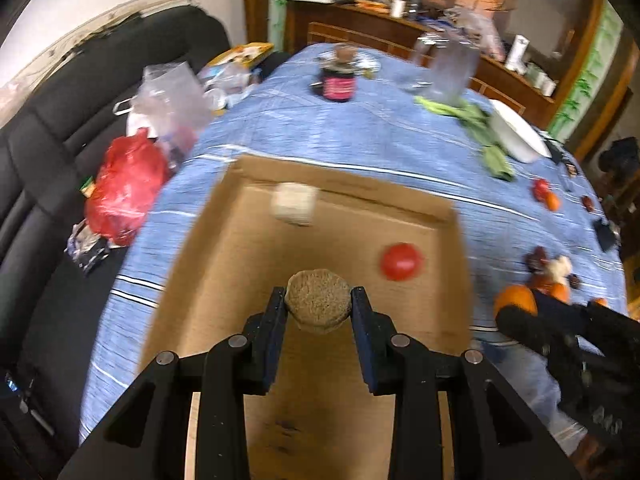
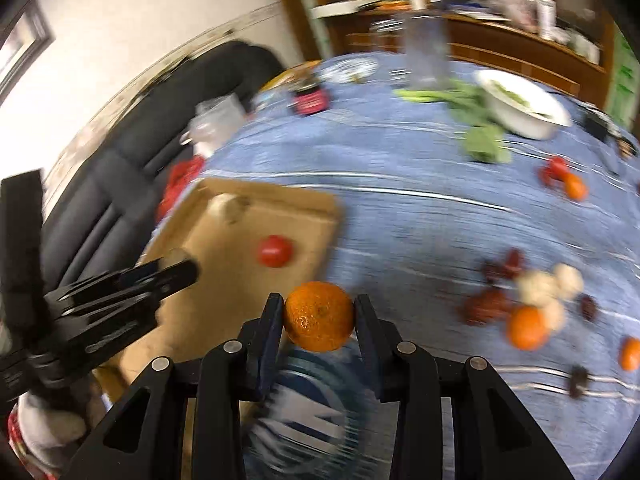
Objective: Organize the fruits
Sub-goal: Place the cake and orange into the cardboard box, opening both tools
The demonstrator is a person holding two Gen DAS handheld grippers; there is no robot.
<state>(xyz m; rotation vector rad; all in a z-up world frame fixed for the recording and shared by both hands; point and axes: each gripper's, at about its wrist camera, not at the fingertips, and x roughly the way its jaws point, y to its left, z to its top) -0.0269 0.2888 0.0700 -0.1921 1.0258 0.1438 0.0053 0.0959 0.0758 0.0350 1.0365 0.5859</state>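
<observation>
Both tongs were loaded when we looked. Left gripper point(image 1: 319, 300) was clamped on a rough brown fruit point(image 1: 318, 305), likely a kiwi, pads pressing its two sides. Right gripper point(image 2: 319, 309) was clamped on an orange point(image 2: 319, 316), held the same way.

We noted the left load hanging directly over the cardboard tray point(image 1: 444, 220), nose angled down into it. A tomato point(image 1: 401, 261) lay on the tray floor ahead and to the right of it; a pale block point(image 1: 294, 203) sat near the far wall. Much of the picture was blurred.

We noted the right load over the blue cloth point(image 2: 420, 216), just off the tray's near right corner, so the tray lay ahead and to its left. We judged the left hand nearer the drop; the right needed a short leftward carry.

Loose fruit point(image 2: 528, 326) remained on the cloth to the right, well apart from the tray.
</observation>
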